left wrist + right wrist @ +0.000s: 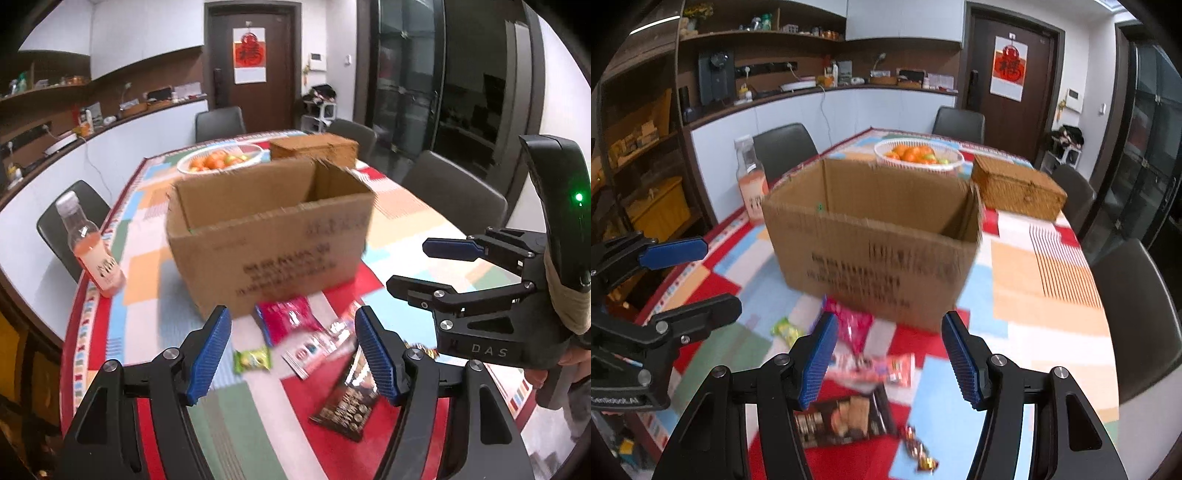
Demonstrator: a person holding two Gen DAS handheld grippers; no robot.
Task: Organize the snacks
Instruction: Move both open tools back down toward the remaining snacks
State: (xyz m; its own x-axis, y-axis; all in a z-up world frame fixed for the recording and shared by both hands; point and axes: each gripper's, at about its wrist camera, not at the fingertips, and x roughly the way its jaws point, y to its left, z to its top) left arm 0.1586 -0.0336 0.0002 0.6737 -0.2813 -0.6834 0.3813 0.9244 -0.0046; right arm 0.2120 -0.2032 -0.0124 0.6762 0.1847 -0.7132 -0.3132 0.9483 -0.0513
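While both grippers hang over the table [424, 236], the left gripper [293, 354] is partly open and holds nothing, with a green candy [252, 360] and red bag [288, 319] between its fingers. The right gripper [888, 360] is also partly open and empty, with a pink packet [879, 369] between its fingers, a dark cookie pack [846, 417] just below, and the open box [875, 240] beyond.

The cardboard box [269, 236] is matt brown corrugated paper, its cut rim rough. The tablecloth [1027, 273] at its 3 o'clock looks like smooth printed cloth or plastic; which, cannot be told. At the box's 6 o'clock, the red packet [288, 318] and dark packet [351, 402] are glossy film. The bottle [88, 243] at 9 o'clock is clear plastic. The woven basket [1019, 188] at 1 o'clock is rough wicker. The left gripper [291, 350] has ribbed blue pads [208, 354] on matt black plastic with metal screws.
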